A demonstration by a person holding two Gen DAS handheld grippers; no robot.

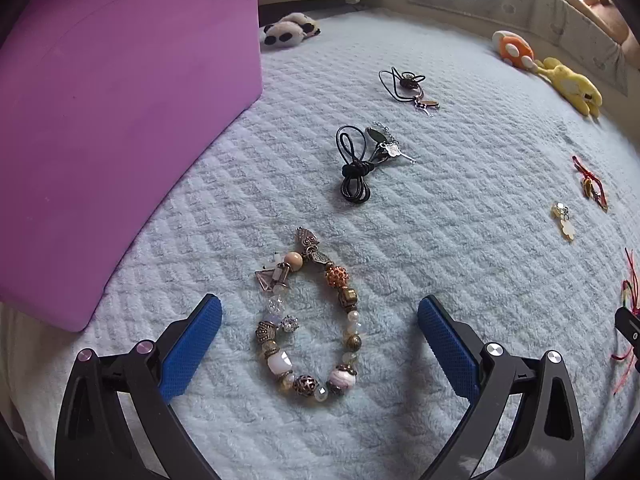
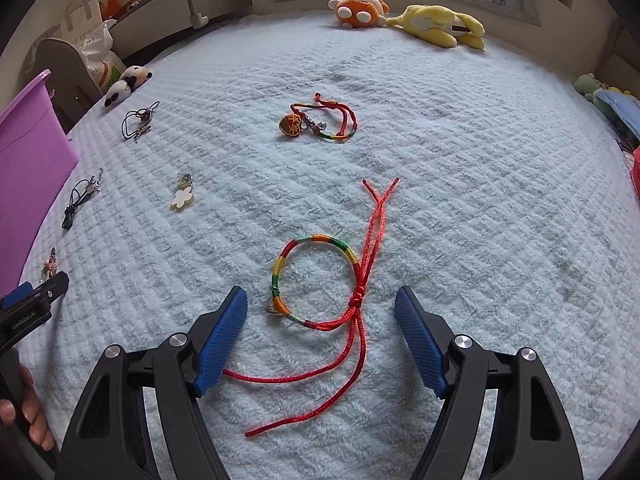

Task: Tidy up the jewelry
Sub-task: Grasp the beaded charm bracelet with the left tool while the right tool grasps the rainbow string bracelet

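My left gripper is open, its blue pads either side of a beaded charm bracelet lying on the pale blanket. My right gripper is open, its pads either side of a red and rainbow woven cord bracelet with long red tails. A purple box stands at the left; it also shows in the right wrist view. Other jewelry lies around: a black cord necklace, a second cord necklace, a heart charm cord bracelet, flower earrings.
Plush toys sit along the blanket's far edge: a panda, an orange one, a yellow one. The left gripper's tip shows at the right wrist view's left edge. Furniture and bags stand beyond the far left.
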